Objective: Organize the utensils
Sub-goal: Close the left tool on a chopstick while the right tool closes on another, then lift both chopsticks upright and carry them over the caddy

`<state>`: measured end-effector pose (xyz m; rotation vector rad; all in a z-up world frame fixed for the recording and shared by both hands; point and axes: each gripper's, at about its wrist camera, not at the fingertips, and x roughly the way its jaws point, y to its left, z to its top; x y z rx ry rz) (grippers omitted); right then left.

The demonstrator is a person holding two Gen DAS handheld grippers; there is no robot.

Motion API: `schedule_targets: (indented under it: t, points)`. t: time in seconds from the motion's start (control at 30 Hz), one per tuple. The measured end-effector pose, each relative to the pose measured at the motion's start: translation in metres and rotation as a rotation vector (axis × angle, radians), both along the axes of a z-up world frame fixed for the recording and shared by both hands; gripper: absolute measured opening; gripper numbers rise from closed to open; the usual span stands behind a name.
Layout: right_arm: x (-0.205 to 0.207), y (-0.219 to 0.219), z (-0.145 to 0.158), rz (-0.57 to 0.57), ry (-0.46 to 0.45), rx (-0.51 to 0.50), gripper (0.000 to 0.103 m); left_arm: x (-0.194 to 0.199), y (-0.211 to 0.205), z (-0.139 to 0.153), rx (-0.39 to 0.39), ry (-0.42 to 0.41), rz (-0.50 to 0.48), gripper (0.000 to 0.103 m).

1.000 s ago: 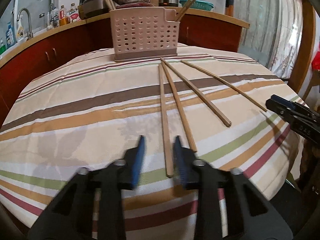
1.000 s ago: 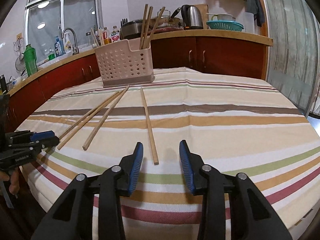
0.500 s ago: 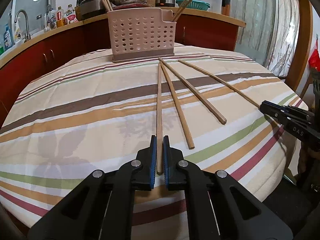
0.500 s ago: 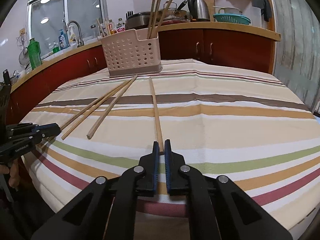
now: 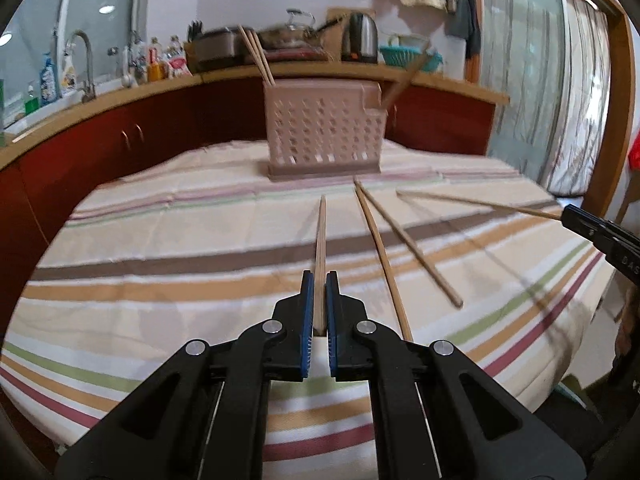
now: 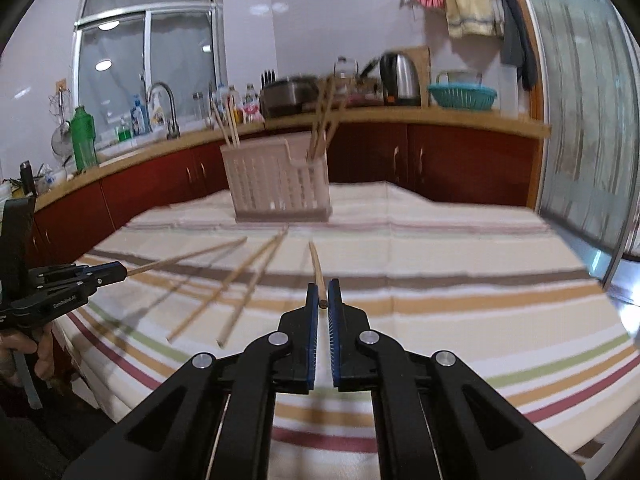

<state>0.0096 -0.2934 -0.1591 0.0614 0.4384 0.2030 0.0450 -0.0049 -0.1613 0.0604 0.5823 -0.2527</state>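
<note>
My left gripper is shut on the near end of a wooden chopstick, which points at the pink perforated utensil basket. My right gripper is shut on the end of another chopstick, lifted above the cloth. Two loose chopsticks lie on the striped tablecloth right of the left gripper; they also show in the right wrist view. The basket holds several upright chopsticks. The right gripper shows at the edge of the left wrist view, and the left gripper in the right wrist view.
Behind the round table runs a red cabinet counter with a kettle, a teal basket, pots and a sink tap. A glass door stands at the right. The table edge is close below both grippers.
Both grippers closed on a chopstick end each, then lifted the chopsticks off the cloth and moved toward the basket. Two chopsticks stayed on the table.
</note>
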Motion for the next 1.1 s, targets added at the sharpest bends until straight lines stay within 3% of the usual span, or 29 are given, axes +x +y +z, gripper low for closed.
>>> schedule_targets:
  t: [0.43,1.1]
  points:
    - [-0.006,-0.004,0.063,-0.002,-0.15,0.015,0.006,-0.019,0.02,0.081,-0.058,-0.197,0.04,0.007]
    - [0.047,0.016,0.101,0.047,-0.217,0.009,0.006,0.038,0.019,0.116,-0.091,-0.25,0.037,0.007]
